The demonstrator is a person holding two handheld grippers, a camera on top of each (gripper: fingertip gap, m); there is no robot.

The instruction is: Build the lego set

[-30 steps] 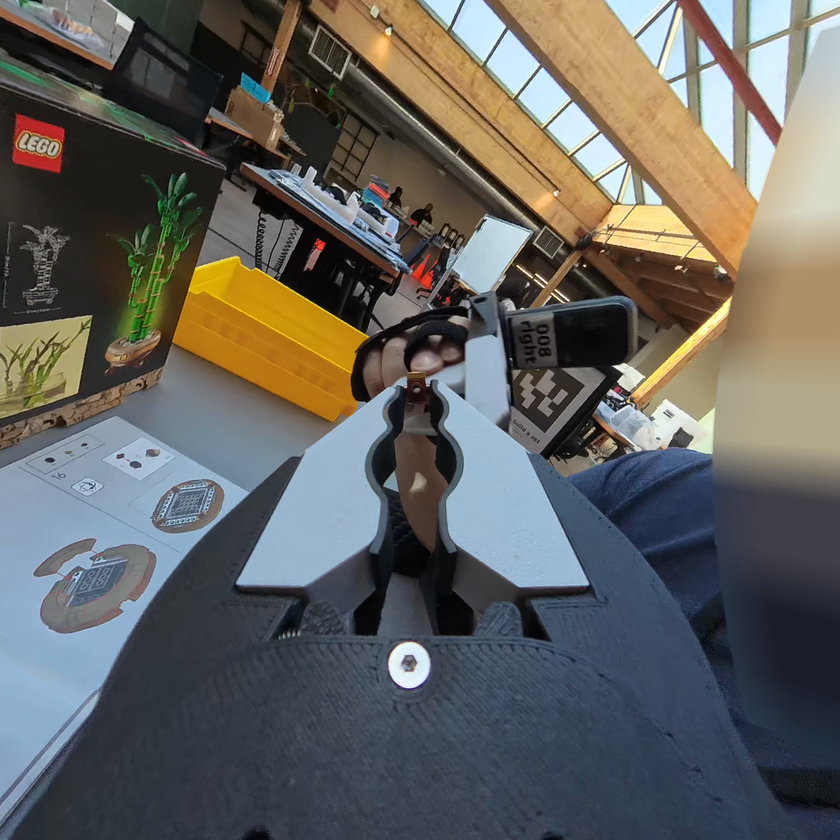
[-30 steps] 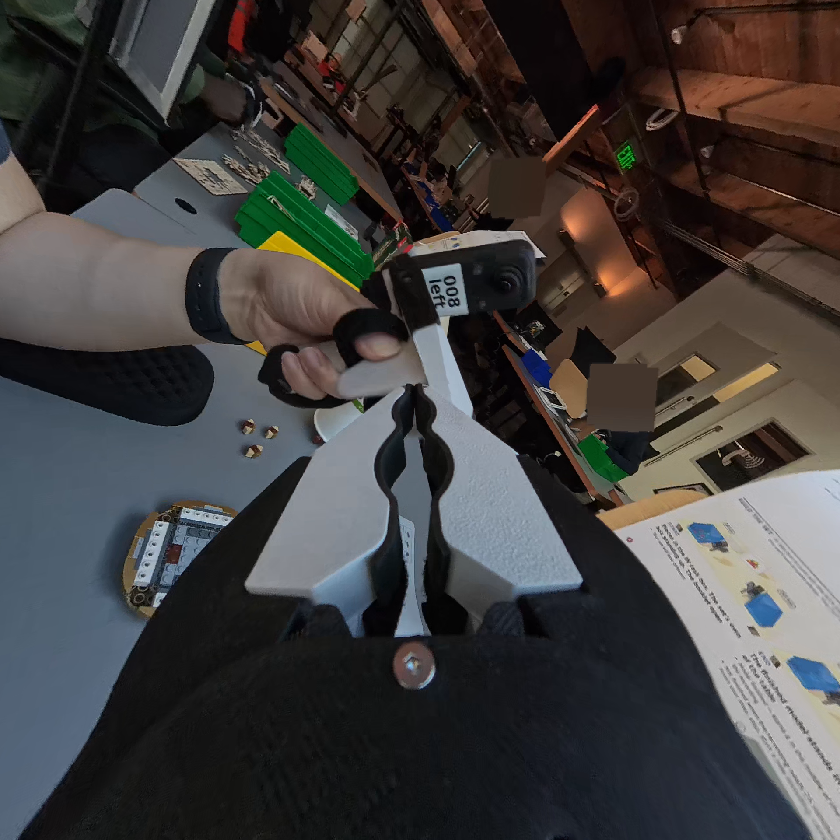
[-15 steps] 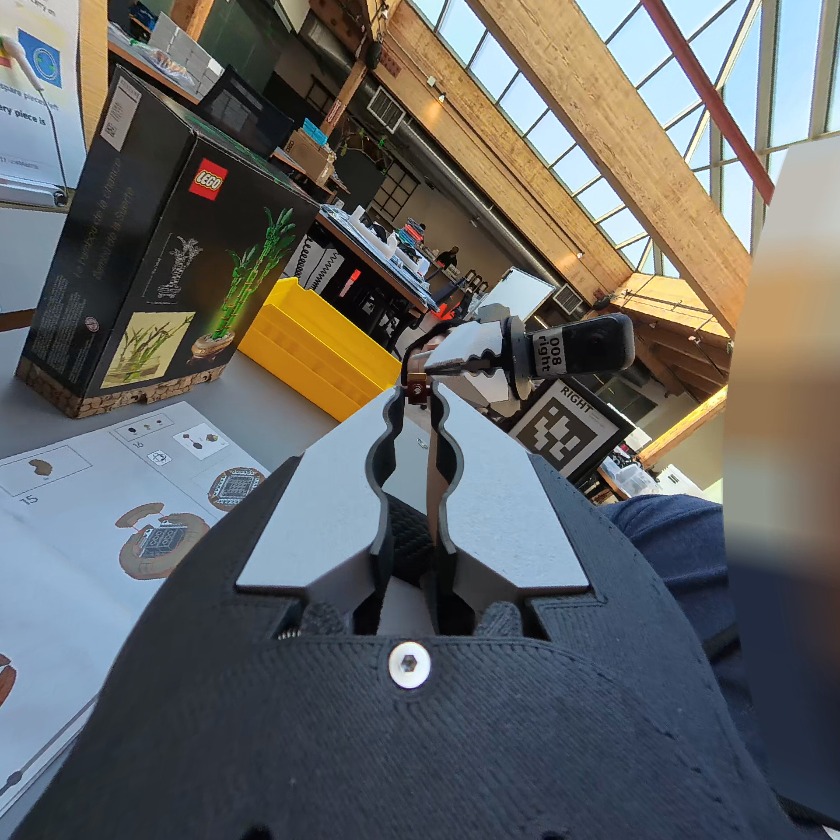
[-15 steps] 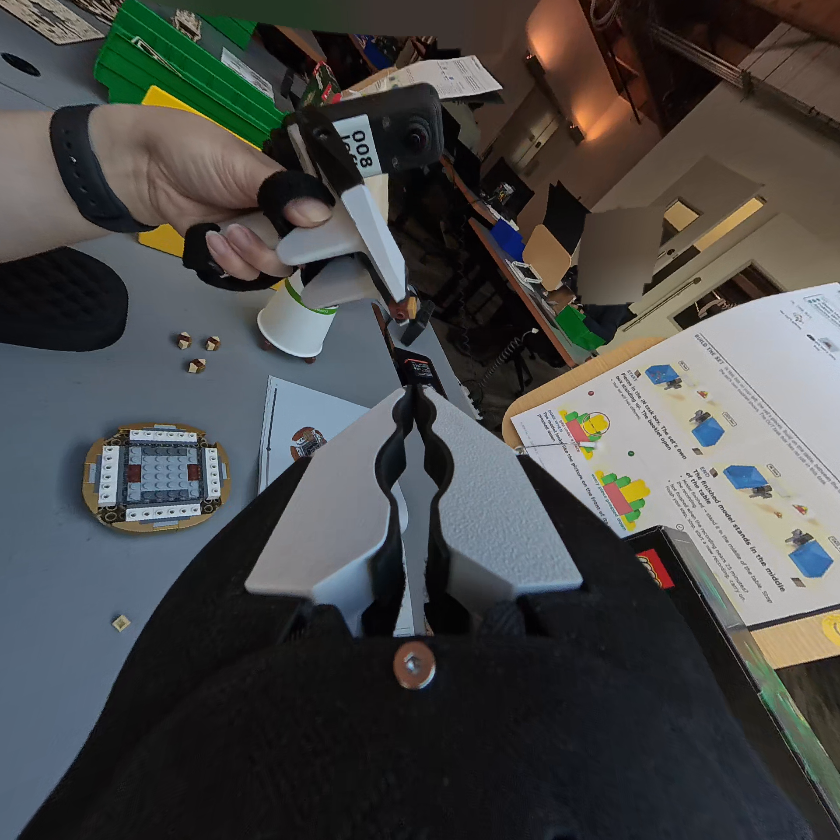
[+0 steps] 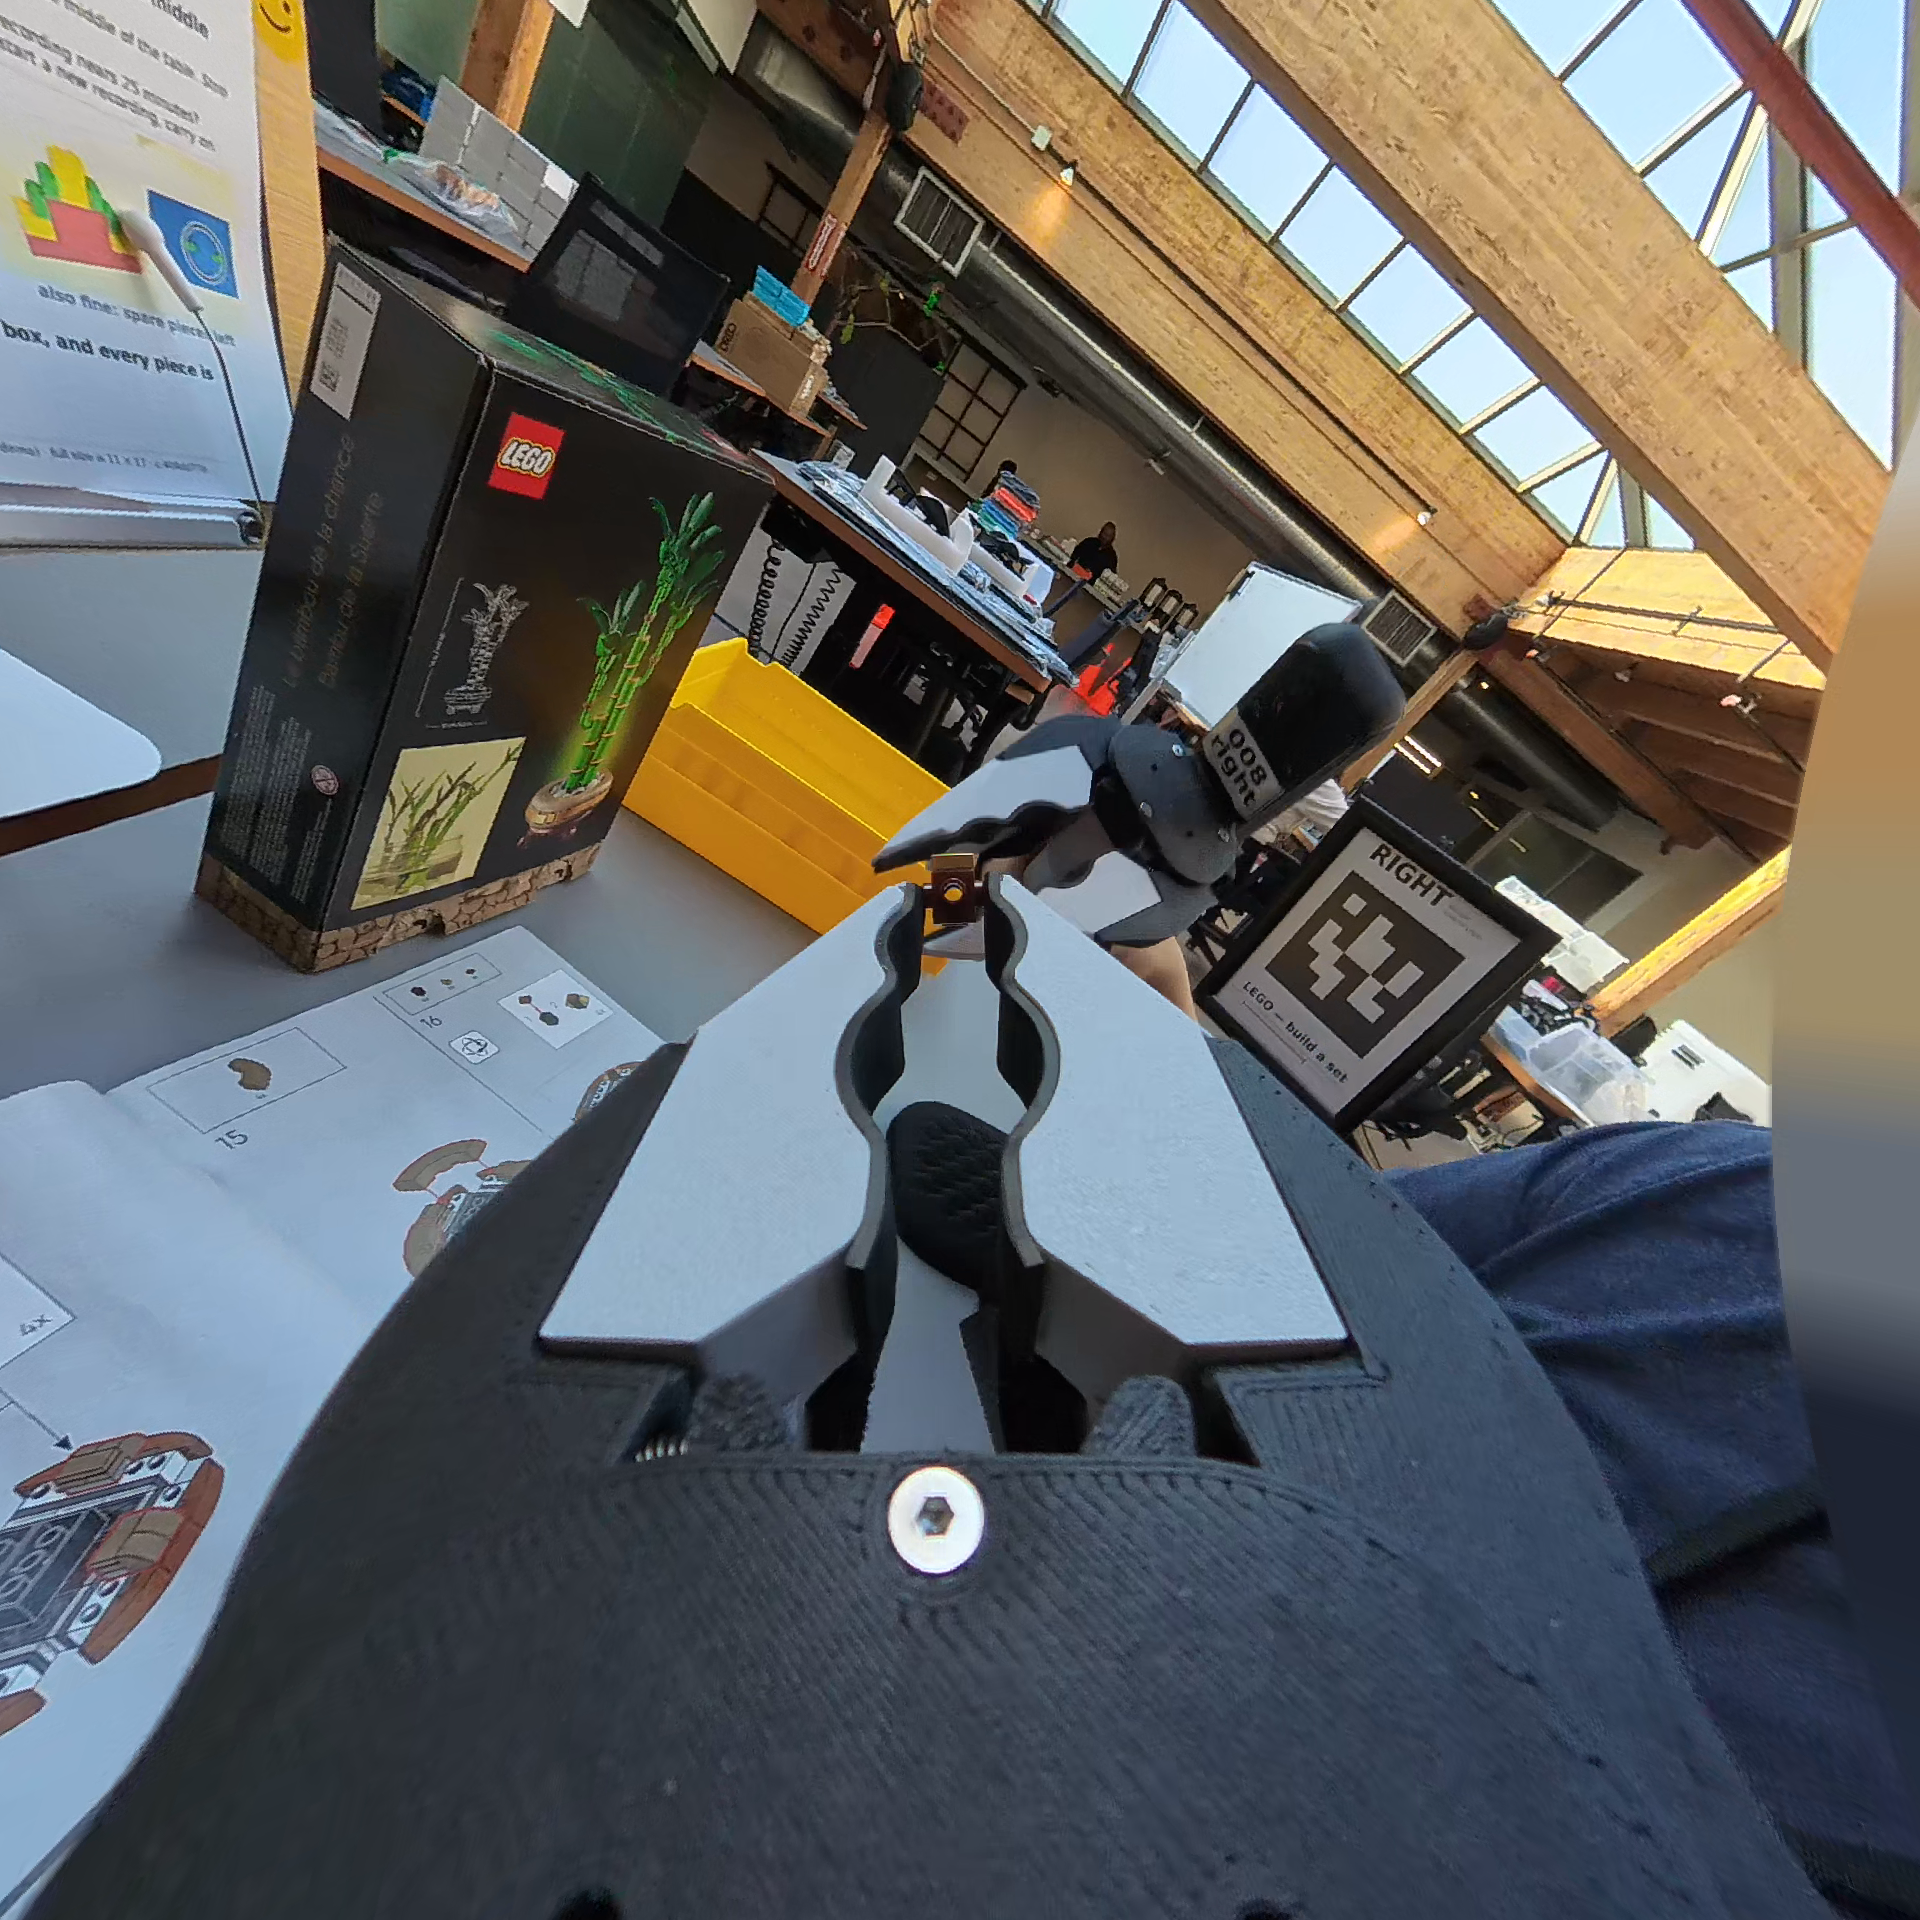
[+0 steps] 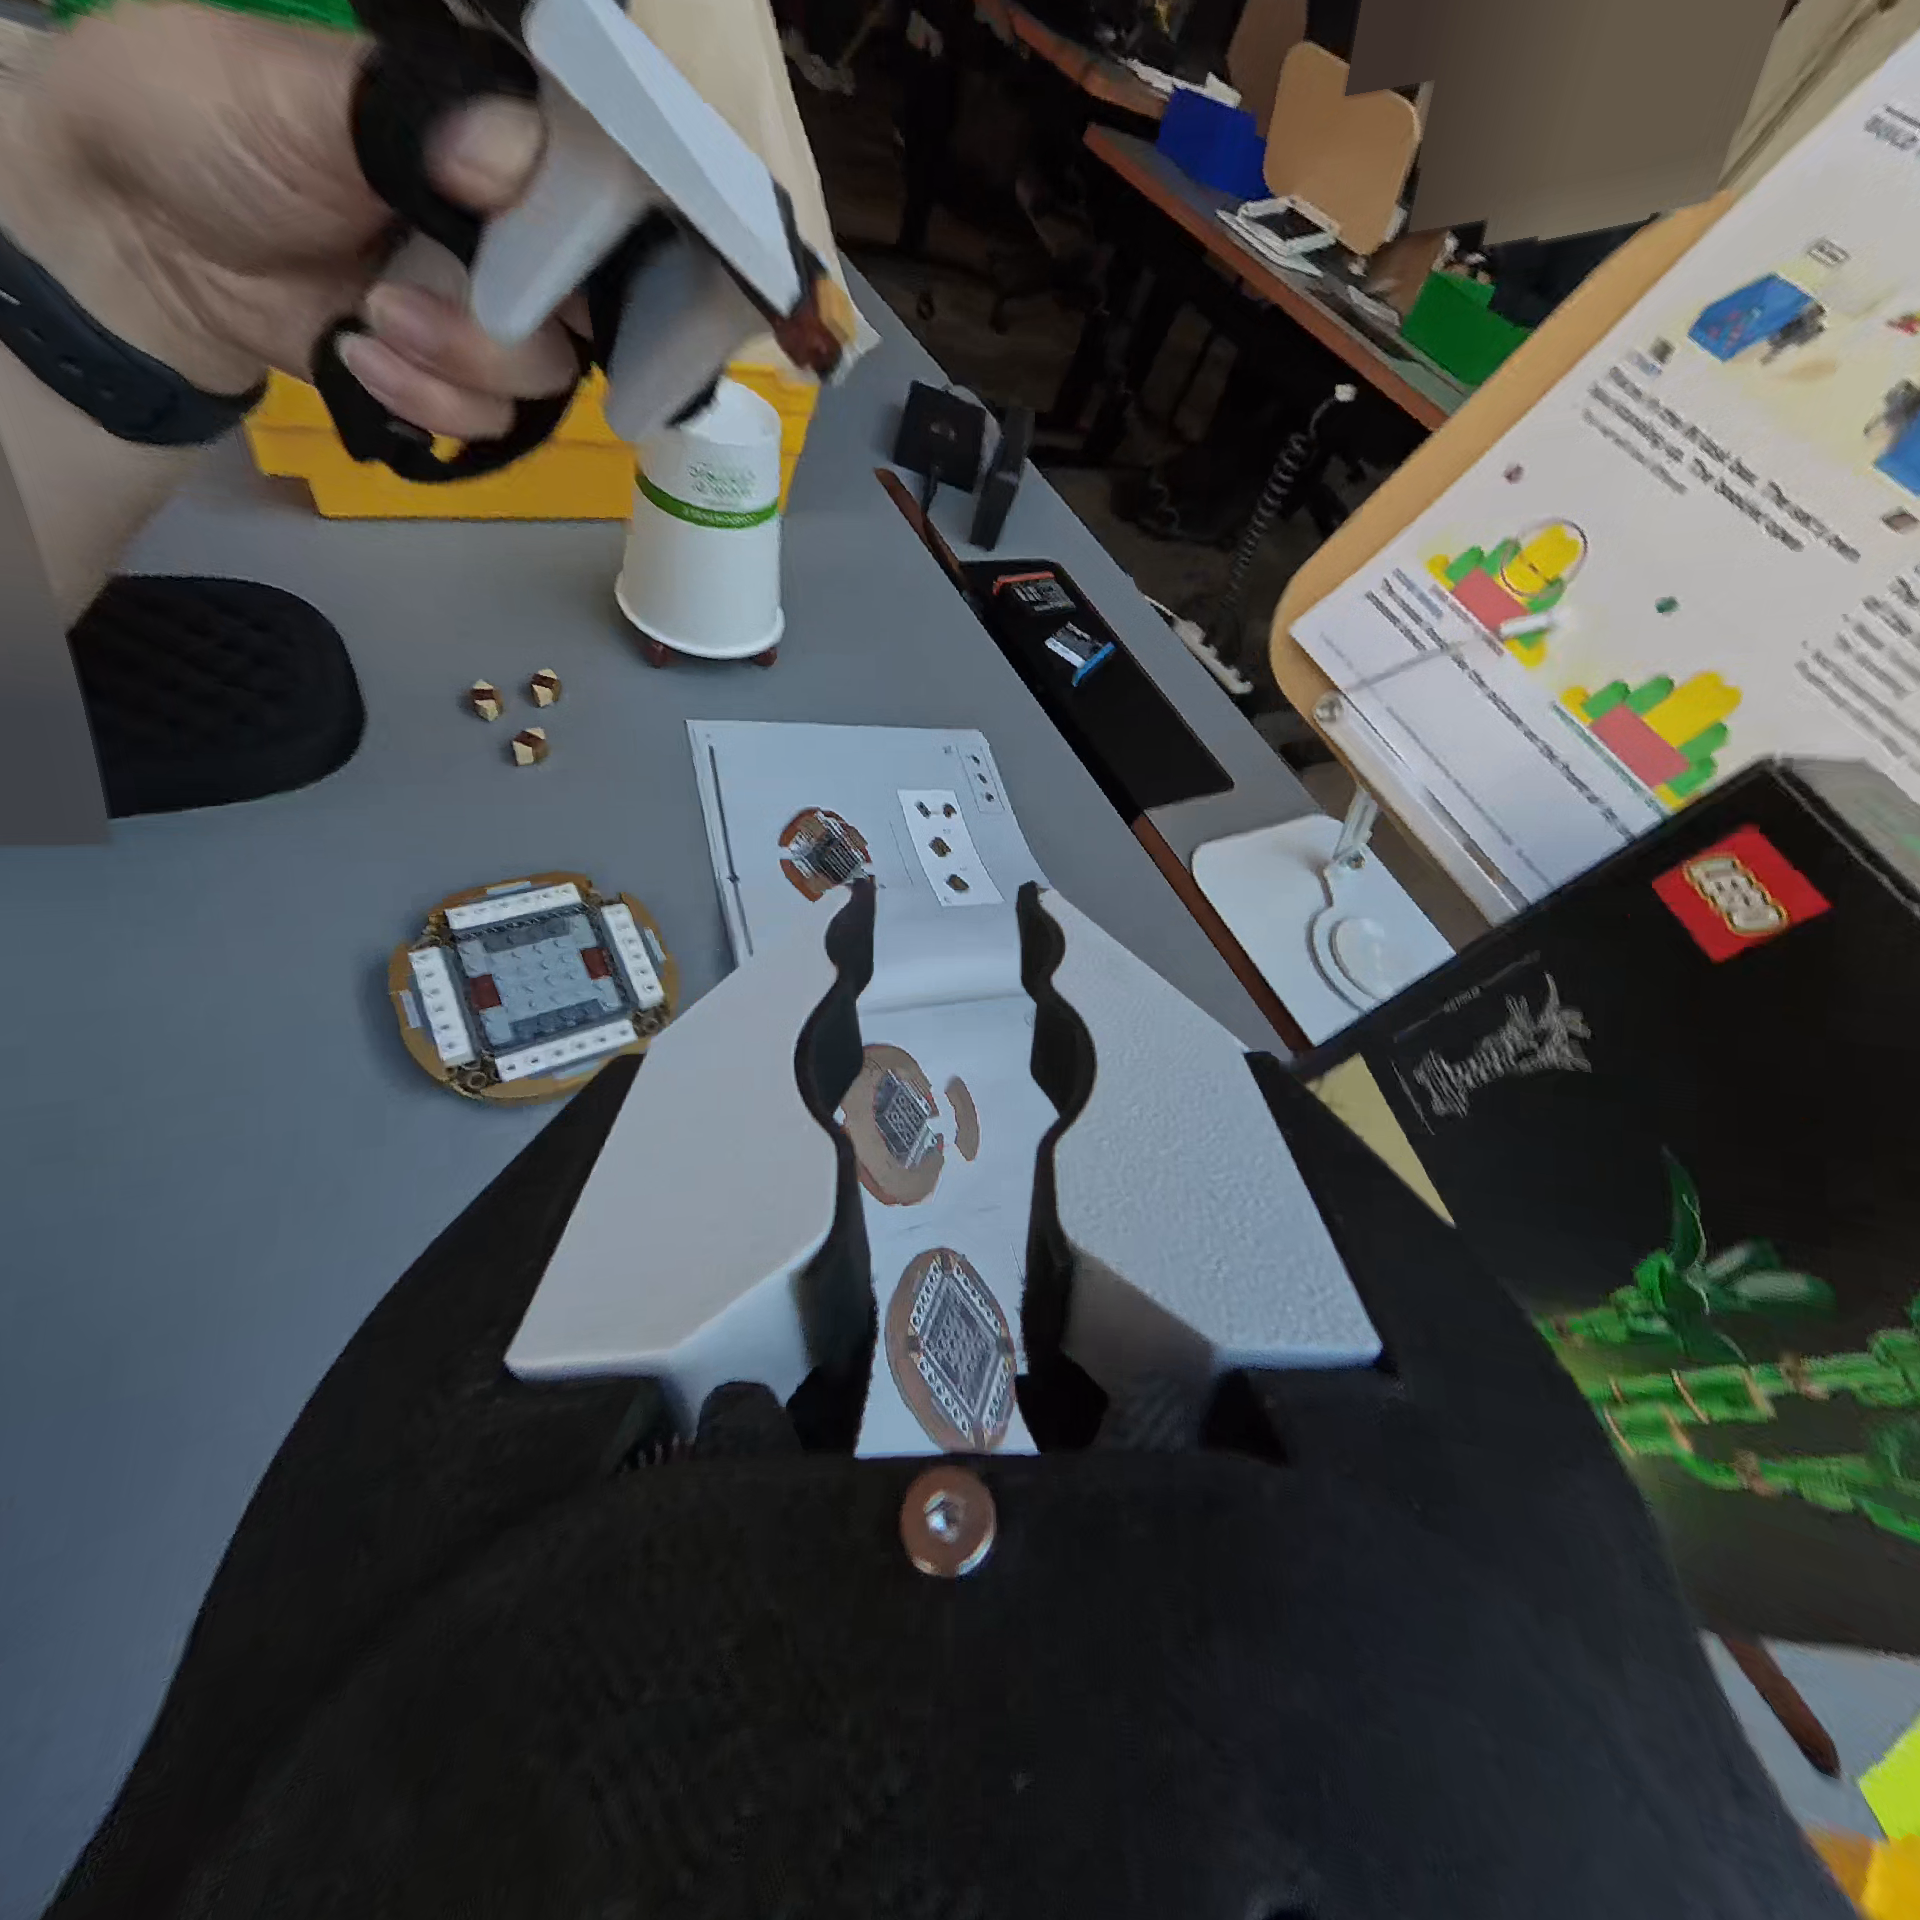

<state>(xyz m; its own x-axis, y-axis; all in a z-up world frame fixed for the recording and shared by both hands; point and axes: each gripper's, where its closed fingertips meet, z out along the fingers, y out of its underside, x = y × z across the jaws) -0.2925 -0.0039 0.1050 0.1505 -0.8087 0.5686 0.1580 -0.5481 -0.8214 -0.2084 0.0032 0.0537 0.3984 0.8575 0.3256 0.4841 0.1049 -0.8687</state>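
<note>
Two grippers up off the table – left gripper [image 5: 954, 902] is pinching a tiny brown piece [image 5: 953, 896] at its tips, right gripper [image 6: 943, 900] hangs with its jaws spread, nothing in them. Round base build [image 6: 532, 985] sits on the grey table [image 6: 187, 1039], just beside the open instruction booklet [image 6: 831, 769].

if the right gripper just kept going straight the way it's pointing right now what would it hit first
Most likely the open instruction booklet lying on the grey table. The right gripper is open and empty, angled down, and booklet pages fill the gap between its fingers. Depth is unclear, but nothing shows in between.
</note>
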